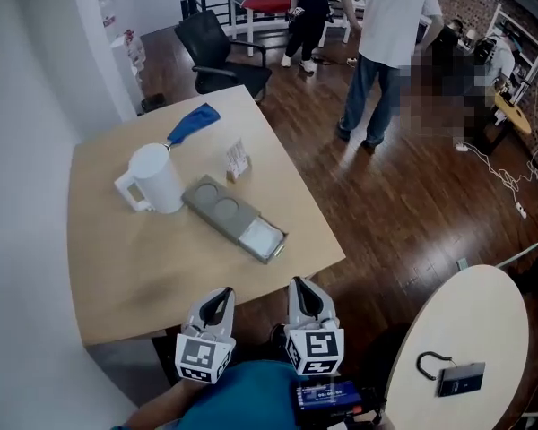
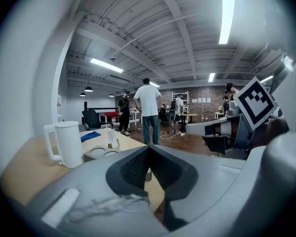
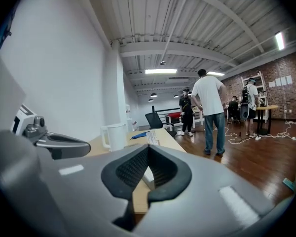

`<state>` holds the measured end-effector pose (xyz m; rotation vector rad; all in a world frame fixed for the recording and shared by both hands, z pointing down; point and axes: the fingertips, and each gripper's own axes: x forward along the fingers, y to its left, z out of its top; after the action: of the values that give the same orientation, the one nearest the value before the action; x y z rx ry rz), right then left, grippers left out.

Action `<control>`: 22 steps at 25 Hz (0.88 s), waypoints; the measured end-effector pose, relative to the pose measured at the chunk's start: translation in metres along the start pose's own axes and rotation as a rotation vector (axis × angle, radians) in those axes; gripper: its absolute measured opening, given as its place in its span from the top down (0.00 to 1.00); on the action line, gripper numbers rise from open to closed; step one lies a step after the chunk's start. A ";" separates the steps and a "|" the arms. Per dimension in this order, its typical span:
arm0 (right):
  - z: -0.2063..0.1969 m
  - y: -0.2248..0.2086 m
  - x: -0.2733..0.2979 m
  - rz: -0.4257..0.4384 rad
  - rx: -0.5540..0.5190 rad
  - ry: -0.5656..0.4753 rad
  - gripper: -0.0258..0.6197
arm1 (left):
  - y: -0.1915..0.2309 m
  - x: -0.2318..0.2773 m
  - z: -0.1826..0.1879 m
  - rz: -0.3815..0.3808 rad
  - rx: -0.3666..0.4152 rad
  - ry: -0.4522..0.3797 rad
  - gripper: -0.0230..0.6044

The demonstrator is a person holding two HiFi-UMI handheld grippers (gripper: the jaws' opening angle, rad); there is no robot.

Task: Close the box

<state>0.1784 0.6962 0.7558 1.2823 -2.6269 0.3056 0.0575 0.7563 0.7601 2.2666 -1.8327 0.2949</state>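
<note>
Box [image 1: 233, 215] lies flat on the table [image 1: 117, 267], straight out at 12 o'clock from my two tools, slanted from 10 o'clock to 4 o'clock. Its 10 o'clock part is grey with two round hollows. Its 4 o'clock end shows a pale open inside and sits near the table's right edge, short of the near right corner.

That table is a square wooden top, with a white wall along its left side at 9 o'clock and dark wooden floor past its right edge at 3 o'clock. A wide bare stretch runs between the box and the near edge at 6 o'clock, and more bare wood lies at 8 o'clock of the box. A second, round table [image 1: 466, 330] stands at 4 o'clock, well apart.

A white jug [image 1: 155, 180] stands upright at 10 o'clock of the box, just beside its grey end; I cannot tell whether they touch.

My left tool [image 1: 221, 296] and right tool [image 1: 303, 285] hang side by side at the near edge, near each other and apart from the box. Each has its jaws together at the tips with nothing between them.

A blue cloth [image 1: 194, 122] lies at 11 o'clock, near the far edge. A small card stand [image 1: 238, 160] stands at 12 o'clock of the box, just beside its far long side.
</note>
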 end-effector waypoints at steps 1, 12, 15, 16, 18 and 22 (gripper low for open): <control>0.002 -0.007 0.006 0.010 -0.003 0.001 0.97 | -0.001 0.009 0.006 0.008 -0.003 -0.004 0.98; 0.002 -0.055 0.061 0.066 0.012 0.049 0.97 | 0.004 0.061 0.019 0.072 0.025 0.000 0.98; 0.001 -0.060 0.075 0.067 0.011 0.068 0.97 | 0.012 0.071 0.022 0.081 0.023 0.008 0.98; 0.000 -0.062 0.080 0.063 0.011 0.079 0.97 | 0.015 0.076 0.023 0.077 0.018 0.011 0.98; -0.008 -0.064 0.088 0.055 0.013 0.110 0.97 | 0.021 0.085 0.017 0.065 -0.003 0.027 0.98; -0.020 -0.069 0.103 0.019 0.012 0.161 0.97 | 0.037 0.106 0.016 0.035 -0.021 0.032 0.98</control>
<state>0.1733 0.5830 0.8094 1.1847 -2.5070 0.4102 0.0437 0.6451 0.7764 2.2049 -1.8529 0.3141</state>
